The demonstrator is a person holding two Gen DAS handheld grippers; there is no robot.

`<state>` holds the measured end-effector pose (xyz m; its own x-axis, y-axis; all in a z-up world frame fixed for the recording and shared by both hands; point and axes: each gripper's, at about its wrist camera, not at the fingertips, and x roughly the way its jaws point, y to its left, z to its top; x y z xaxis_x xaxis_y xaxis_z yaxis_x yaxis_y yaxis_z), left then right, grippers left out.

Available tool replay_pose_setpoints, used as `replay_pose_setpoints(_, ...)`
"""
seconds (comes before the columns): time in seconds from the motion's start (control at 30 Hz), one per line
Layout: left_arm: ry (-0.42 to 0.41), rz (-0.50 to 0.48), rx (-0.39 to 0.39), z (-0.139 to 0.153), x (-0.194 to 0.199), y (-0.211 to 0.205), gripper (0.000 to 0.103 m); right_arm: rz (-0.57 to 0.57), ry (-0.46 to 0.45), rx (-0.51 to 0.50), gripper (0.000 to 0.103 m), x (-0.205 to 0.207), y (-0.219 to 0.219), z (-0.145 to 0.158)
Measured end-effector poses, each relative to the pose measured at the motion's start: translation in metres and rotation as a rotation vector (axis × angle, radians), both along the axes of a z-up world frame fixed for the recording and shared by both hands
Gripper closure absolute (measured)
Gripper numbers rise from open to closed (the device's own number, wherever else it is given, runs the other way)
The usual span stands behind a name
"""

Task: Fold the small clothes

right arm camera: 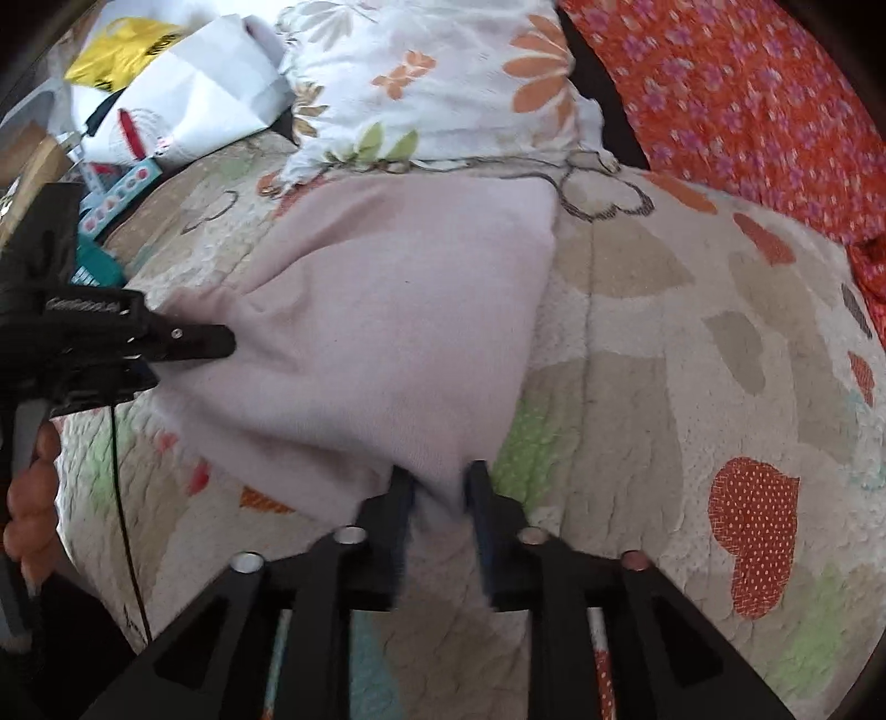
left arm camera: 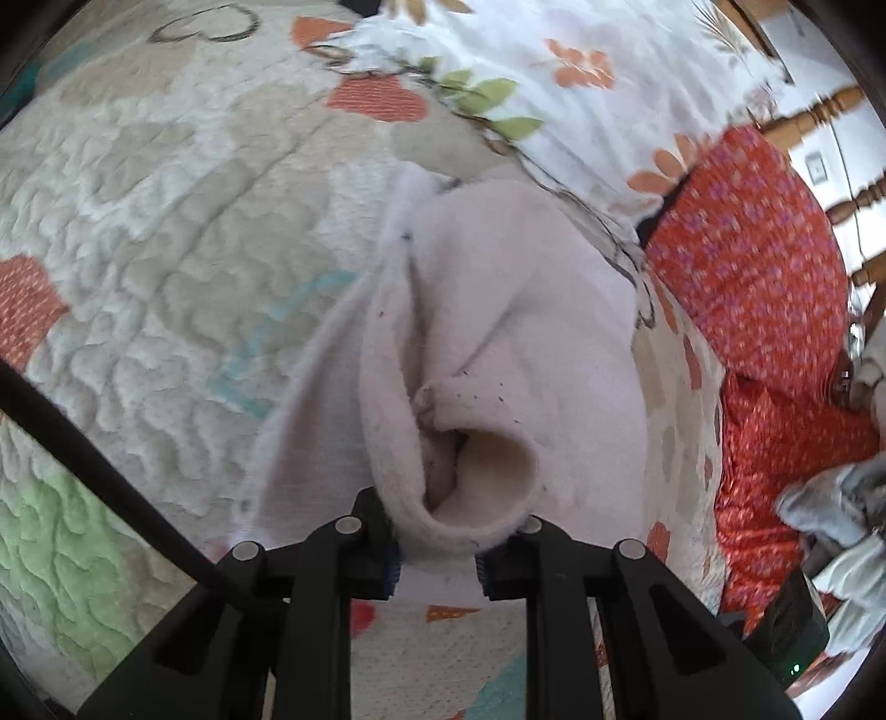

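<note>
No lettering is legible: the print on the teal box (right arm camera: 119,188) and yellow bag (right arm camera: 119,50) is too blurred.

A cream quilted bedspread (right arm camera: 664,310) with orange, beige and green patches carries everything. On it lies a pale pink knit garment (right arm camera: 387,310). Beyond the garment rests a white floral-print cloth (right arm camera: 443,83), with a red flowered fabric (right arm camera: 747,111) to its right.

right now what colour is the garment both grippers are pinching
Pale pink garment, plain with no print; it shows best in the right wrist view.
</note>
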<state>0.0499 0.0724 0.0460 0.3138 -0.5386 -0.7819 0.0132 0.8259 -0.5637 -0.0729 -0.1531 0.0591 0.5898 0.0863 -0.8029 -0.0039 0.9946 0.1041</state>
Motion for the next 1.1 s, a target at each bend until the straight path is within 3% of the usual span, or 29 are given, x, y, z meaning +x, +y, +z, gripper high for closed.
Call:
replay_pose_setpoints(0.23, 0.059, 0.043, -0.016, -0.007, -0.009, 0.027, 0.082, -0.019, -0.091, 0.021, 0.071, -0.009, -0.019, 0.052)
replay_pose_setpoints(0.4, 0.044, 0.085, 0.004, 0.002, -0.014, 0.039, 0.071, -0.008, -0.100, 0.051, 0.071, 0.030, -0.009, 0.074)
replay_pose_setpoints(0.5, 0.007, 0.150, 0.048, 0.011, -0.014, 0.053, 0.057, 0.040, -0.078, 0.107, 0.071, 0.064, 0.013, 0.072)
replay_pose_setpoints(0.67, -0.051, 0.245, 0.155, 0.021, -0.011, 0.074, 0.051, 0.104, -0.006, 0.196, 0.071, 0.122, 0.055, 0.056)
replay_pose_setpoints(0.8, -0.044, 0.289, 0.177, 0.019, -0.007, 0.088, 0.050, 0.163, 0.065, 0.128, 0.071, 0.159, 0.094, 0.033)
replay_pose_setpoints(0.9, -0.023, 0.303, 0.156, 0.017, -0.007, 0.094, 0.050, 0.166, 0.130, 0.118, 0.070, 0.176, 0.105, 0.014)
replay_pose_setpoints(0.97, -0.027, 0.301, 0.147, 0.019, -0.007, 0.094, 0.049, 0.151, 0.140, 0.055, 0.071, 0.181, 0.108, 0.007)
replay_pose_setpoints(1.0, -0.031, 0.303, 0.141, 0.020, -0.008, 0.095, 0.049, 0.151, 0.151, -0.010, 0.091, 0.184, 0.112, 0.003)
replay_pose_setpoints(1.03, -0.033, 0.308, 0.138, 0.021, -0.008, 0.095, 0.049, 0.149, 0.150, -0.035, 0.098, 0.186, 0.114, 0.002)
replay_pose_setpoints(1.1, -0.036, 0.312, 0.130, 0.023, -0.008, 0.095, 0.048, 0.145, 0.134, -0.026, 0.098, 0.190, 0.115, 0.005)
